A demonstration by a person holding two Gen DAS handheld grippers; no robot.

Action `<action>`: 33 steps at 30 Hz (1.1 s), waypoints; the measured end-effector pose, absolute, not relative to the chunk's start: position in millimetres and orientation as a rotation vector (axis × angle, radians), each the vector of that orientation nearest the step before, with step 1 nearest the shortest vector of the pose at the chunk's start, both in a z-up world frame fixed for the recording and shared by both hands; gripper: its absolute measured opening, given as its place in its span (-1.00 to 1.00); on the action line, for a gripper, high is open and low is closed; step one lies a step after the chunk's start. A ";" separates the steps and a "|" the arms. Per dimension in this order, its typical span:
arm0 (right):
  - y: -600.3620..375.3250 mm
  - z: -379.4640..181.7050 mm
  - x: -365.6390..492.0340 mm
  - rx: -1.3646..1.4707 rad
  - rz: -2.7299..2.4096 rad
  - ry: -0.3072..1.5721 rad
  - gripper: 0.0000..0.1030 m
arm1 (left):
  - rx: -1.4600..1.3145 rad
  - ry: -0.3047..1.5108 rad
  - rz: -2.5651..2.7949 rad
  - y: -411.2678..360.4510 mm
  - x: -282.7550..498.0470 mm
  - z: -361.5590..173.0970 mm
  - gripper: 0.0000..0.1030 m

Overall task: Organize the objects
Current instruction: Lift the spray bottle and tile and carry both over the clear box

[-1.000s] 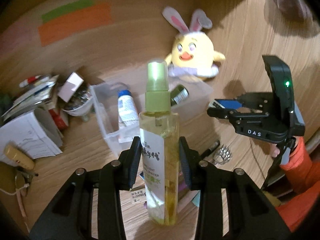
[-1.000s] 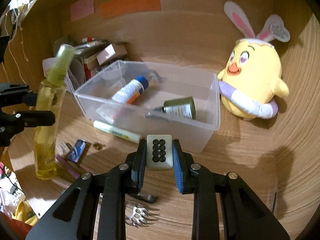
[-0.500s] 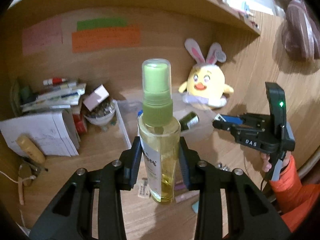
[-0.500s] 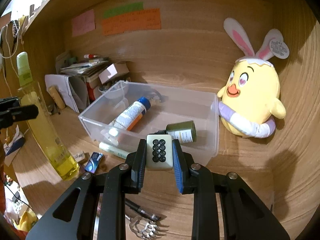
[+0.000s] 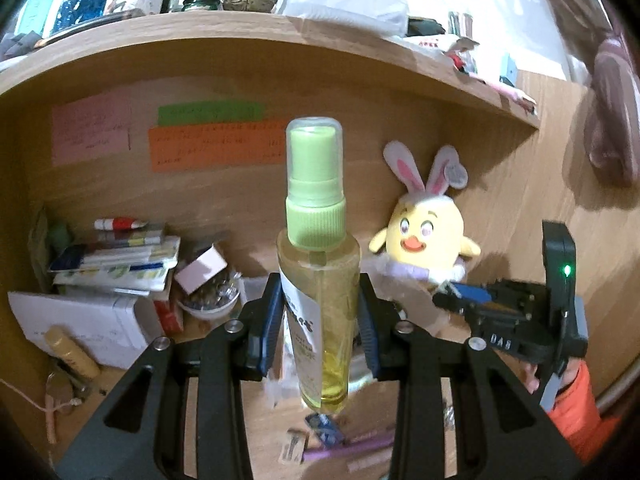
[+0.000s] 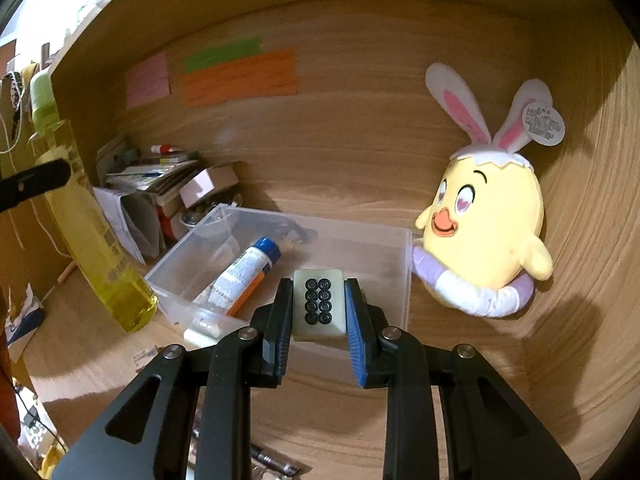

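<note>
My left gripper (image 5: 320, 328) is shut on a tall yellow spray bottle (image 5: 318, 280) with a green cap, held upright above the desk; the bottle also shows in the right wrist view (image 6: 96, 240). My right gripper (image 6: 320, 312) is shut on a cream mahjong tile (image 6: 319, 304) with black circles, held above the near side of a clear plastic bin (image 6: 360, 240). The bin holds a white tube with a blue cap (image 6: 244, 276). The right gripper also shows in the left wrist view (image 5: 460, 298), to the right of the bottle.
A yellow bunny-eared plush (image 6: 480, 216) leans at the back right. Stacked papers, a small box and a bowl (image 5: 116, 276) crowd the left. Pens and small items (image 5: 332, 440) lie on the desk below the bottle. A loaded shelf (image 5: 280, 36) runs overhead.
My left gripper has lifted the spray bottle off the desk and risen well up. My right gripper with the tile has risen and moved closer over the bin.
</note>
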State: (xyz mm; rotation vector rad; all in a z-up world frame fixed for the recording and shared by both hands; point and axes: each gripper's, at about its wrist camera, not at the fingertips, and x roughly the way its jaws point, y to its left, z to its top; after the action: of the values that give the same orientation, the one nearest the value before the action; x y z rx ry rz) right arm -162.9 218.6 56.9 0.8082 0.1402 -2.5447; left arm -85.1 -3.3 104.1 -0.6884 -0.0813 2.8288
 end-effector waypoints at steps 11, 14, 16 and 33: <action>226.2 47.8 -178.0 0.840 -2.552 0.109 -0.57 | -0.658 -0.045 2.862 31.3 -131.6 101.3 -0.32; 228.2 45.4 -182.8 0.852 -2.556 0.106 -0.57 | -0.668 -0.007 2.870 45.2 -142.7 92.7 -0.32; 228.7 43.6 -185.9 0.861 -2.559 0.108 -0.57 | -0.692 -0.005 2.851 52.3 -149.9 85.5 -0.32; 219.6 21.1 -208.4 0.955 -2.527 0.141 -0.57 | -0.923 -0.338 2.685 18.3 -197.1 35.3 -0.32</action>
State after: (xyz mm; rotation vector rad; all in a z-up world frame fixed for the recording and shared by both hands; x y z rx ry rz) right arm -208.4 219.6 21.1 0.9549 0.1411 -2.5267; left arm -197.1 18.3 35.3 -0.9229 -0.3377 2.6851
